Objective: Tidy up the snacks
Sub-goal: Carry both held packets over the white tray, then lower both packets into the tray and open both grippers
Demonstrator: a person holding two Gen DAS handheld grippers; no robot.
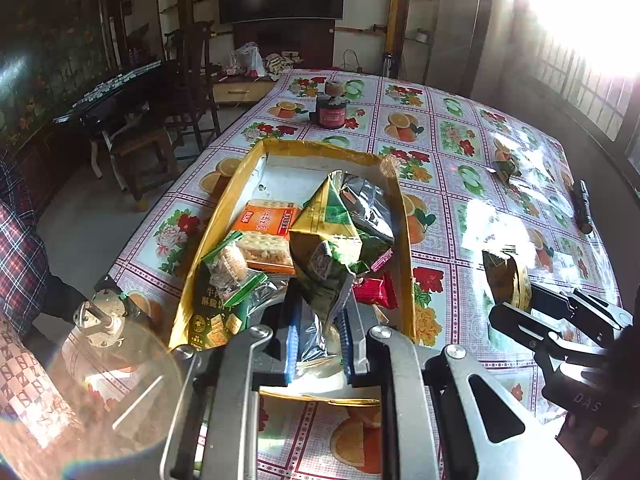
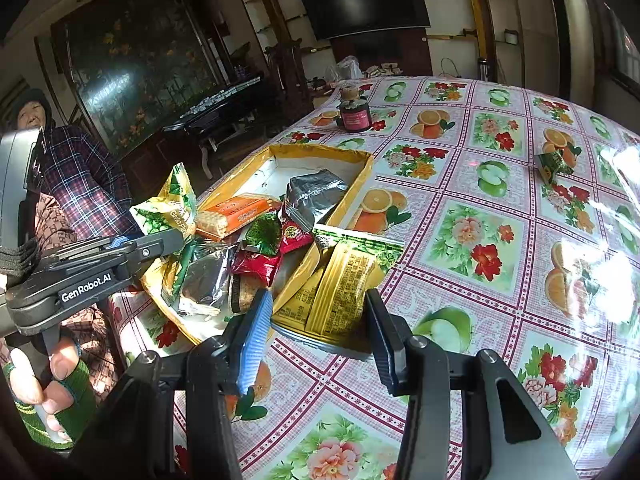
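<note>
Both tongs carry snack packets by the yellow box

Left tongs clamp a green-gold packet above the box; right tongs grip a yellow packet over the surface.

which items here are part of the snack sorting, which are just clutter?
Job:
yellow box
green-gold packet in left gripper
yellow packet in right gripper
stray green snack

Clutter:
dark jar
flashlight

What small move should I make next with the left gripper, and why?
Probably ease the left gripper down a little and open it. Its jaws are shut on the green-and-gold bag, which hangs directly over the yellow box where the other snacks lie, so letting go there should drop it inside.
</note>
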